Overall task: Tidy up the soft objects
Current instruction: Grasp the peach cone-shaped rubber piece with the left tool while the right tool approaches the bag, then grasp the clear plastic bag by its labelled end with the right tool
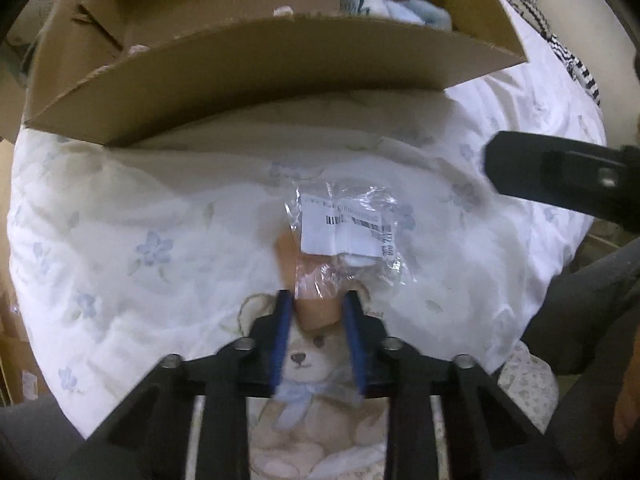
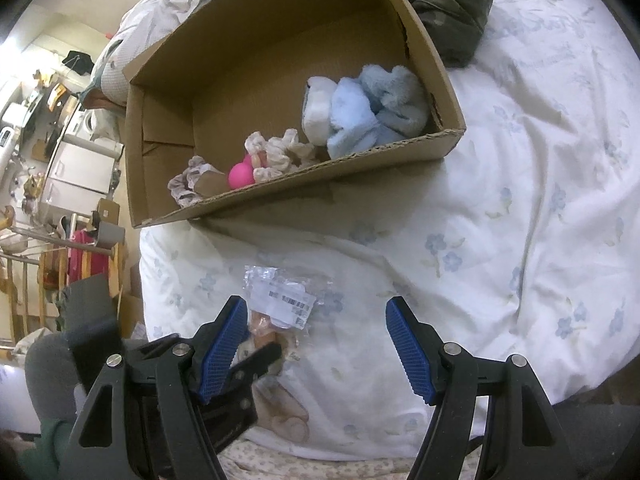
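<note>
A clear plastic bag (image 1: 344, 224) with a white barcode label and a peach-coloured soft item inside lies on the flowered quilt. My left gripper (image 1: 318, 300) points down at its near end, blue pads pressed on the peach part from both sides. In the right wrist view the bag (image 2: 286, 300) lies just left of centre, with the left gripper's black fingers (image 2: 260, 356) at its lower end. My right gripper (image 2: 316, 304) hovers open above the quilt to the right of the bag, holding nothing. The cardboard box (image 2: 320, 172) beyond holds a light blue plush (image 2: 376, 112), scrunchies (image 2: 276, 152) and a pink ball (image 2: 240, 174).
The white quilt (image 2: 500, 200) with blue flowers covers the bed; a teddy bear print (image 1: 304, 360) lies under the left gripper. Dark green clothing (image 2: 452, 12) lies behind the box. The bed's left edge drops toward cluttered furniture (image 2: 80, 168). The box's near wall (image 1: 280, 60) stands just beyond the bag.
</note>
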### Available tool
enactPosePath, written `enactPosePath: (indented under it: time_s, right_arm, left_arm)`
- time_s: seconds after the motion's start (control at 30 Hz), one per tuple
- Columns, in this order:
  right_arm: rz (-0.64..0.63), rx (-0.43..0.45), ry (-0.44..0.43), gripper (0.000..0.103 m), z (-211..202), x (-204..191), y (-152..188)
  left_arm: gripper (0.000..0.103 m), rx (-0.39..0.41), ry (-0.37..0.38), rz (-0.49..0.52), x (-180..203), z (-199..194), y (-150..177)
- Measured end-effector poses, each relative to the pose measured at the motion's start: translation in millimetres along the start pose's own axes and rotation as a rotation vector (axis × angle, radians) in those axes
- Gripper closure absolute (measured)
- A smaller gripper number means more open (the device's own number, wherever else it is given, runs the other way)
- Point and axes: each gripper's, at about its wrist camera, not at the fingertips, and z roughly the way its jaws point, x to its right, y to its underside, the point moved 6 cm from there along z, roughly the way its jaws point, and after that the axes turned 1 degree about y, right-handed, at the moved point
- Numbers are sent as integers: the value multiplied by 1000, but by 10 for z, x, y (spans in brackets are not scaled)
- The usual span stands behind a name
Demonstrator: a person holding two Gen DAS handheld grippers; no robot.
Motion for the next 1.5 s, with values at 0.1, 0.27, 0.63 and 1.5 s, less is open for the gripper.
enactPosePath:
  time_s: [0.1, 0.27, 0.63, 1.5]
  right_arm:
    - [10, -1, -1, 27, 28, -15, -16]
    - [22, -24, -30, 27, 96, -37, -15]
    - [27, -149, -102, 27, 511, -357, 79]
    - [-160, -138, -24, 77, 665, -621, 205]
  left_arm:
    - [95, -3, 28, -36, -52, -3, -12]
    - [98, 4, 61, -89, -151, -160, 65]
    - [98, 67, -23, -178, -539, -474, 128]
    - [98, 157, -103, -241, -817, -707, 7]
